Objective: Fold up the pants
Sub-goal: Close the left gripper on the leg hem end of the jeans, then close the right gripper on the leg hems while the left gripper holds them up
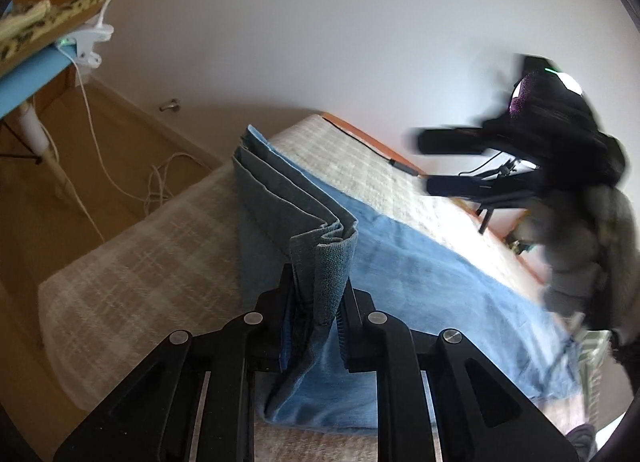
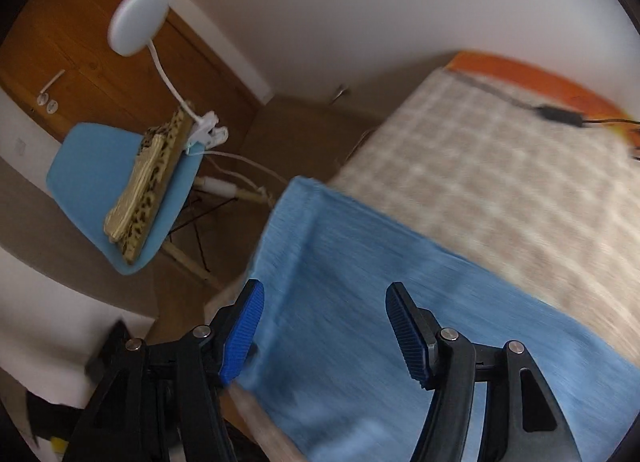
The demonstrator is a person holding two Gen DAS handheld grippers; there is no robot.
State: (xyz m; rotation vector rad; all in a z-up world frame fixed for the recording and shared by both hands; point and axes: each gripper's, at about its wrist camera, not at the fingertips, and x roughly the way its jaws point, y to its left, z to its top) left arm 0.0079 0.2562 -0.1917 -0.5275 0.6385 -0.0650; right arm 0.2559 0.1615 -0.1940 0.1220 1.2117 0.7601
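Light blue pants (image 1: pixel 420 282) lie on a bed with a beige checked cover (image 1: pixel 140 282). My left gripper (image 1: pixel 318 290) is shut on a bunched, layered edge of the pants and holds it lifted above the bed. My right gripper (image 2: pixel 324 326) is open and empty, its blue pads (image 2: pixel 404 334) apart above the flat blue fabric (image 2: pixel 360 282). In the left wrist view the right gripper (image 1: pixel 424 161) appears blurred at the right, above the bed's far edge, with its fingers apart.
A blue chair (image 2: pixel 92 189) with a leopard-print item (image 2: pixel 148 181) and a clipped white lamp (image 2: pixel 138 19) stands left of the bed. White cables (image 1: pixel 160 185) lie on the wood floor. A black cable (image 2: pixel 560 115) lies along the orange bed edge (image 2: pixel 520 65).
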